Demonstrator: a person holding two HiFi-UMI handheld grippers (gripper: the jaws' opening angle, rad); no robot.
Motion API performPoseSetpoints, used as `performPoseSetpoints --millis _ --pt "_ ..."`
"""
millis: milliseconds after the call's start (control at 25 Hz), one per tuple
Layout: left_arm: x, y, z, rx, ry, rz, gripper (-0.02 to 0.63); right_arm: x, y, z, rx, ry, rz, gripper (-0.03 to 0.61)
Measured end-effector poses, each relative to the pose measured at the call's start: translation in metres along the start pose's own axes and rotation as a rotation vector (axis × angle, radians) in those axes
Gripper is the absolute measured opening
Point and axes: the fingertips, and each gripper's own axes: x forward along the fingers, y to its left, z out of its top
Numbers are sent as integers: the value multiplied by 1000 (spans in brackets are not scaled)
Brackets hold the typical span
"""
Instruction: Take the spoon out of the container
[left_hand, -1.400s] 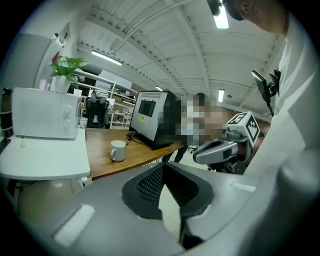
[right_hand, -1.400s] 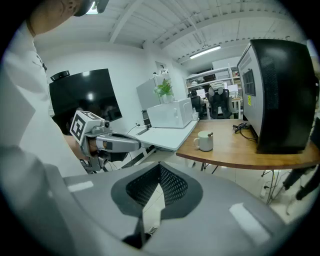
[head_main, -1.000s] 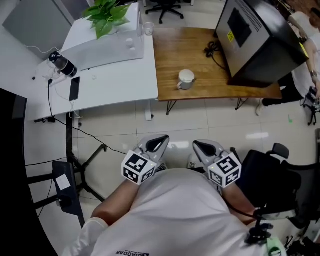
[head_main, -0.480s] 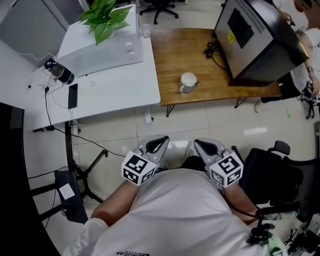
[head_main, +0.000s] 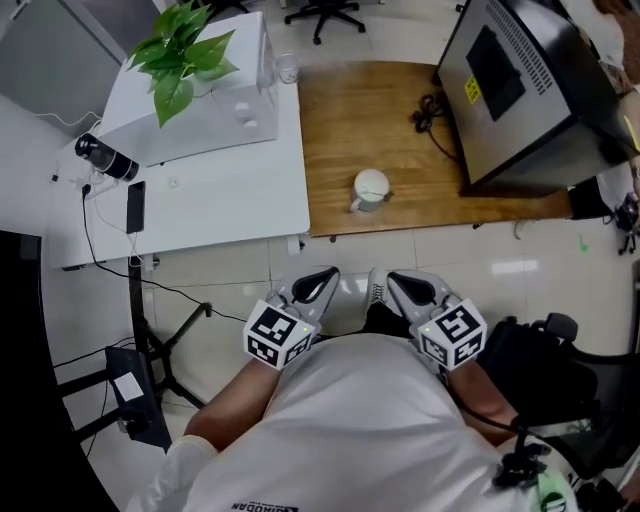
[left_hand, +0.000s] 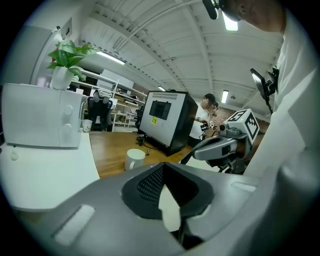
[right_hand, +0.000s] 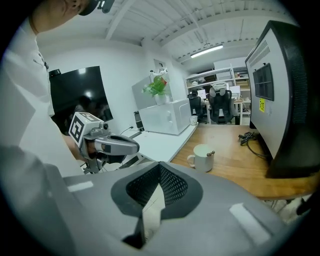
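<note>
Hovering near the torso, left gripper (head_main: 320, 282) and right gripper (head_main: 405, 290) both had jaws pressed together, empty. Spoon (right_hand: 211, 153) stood in the white mug (head_main: 370, 188) on the wooden bench (head_main: 340, 130), well apart (arriving with jaws unopened could tip the mug).

Head view sits high, staring steeply down over the left claw (head_main: 323, 277) and right claw (head_main: 401, 284), with the wooden tabletop (head_main: 340, 120) well ahead. Left gripper view and right gripper view ride low, each looking along its own jaws towards that tabletop. All three catch the white mug (head_main: 370, 188), and each gripper view sees the other claw.
</note>
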Motion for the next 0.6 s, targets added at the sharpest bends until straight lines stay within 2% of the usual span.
performPoseSetpoints --millis 360,600 --pt "76 26 50 -23 -18 90 5 11 -92 37 -33 21 83 6" --pt "108 44 67 -25 -27 175 5 21 -130 46 -75 45 155 6"
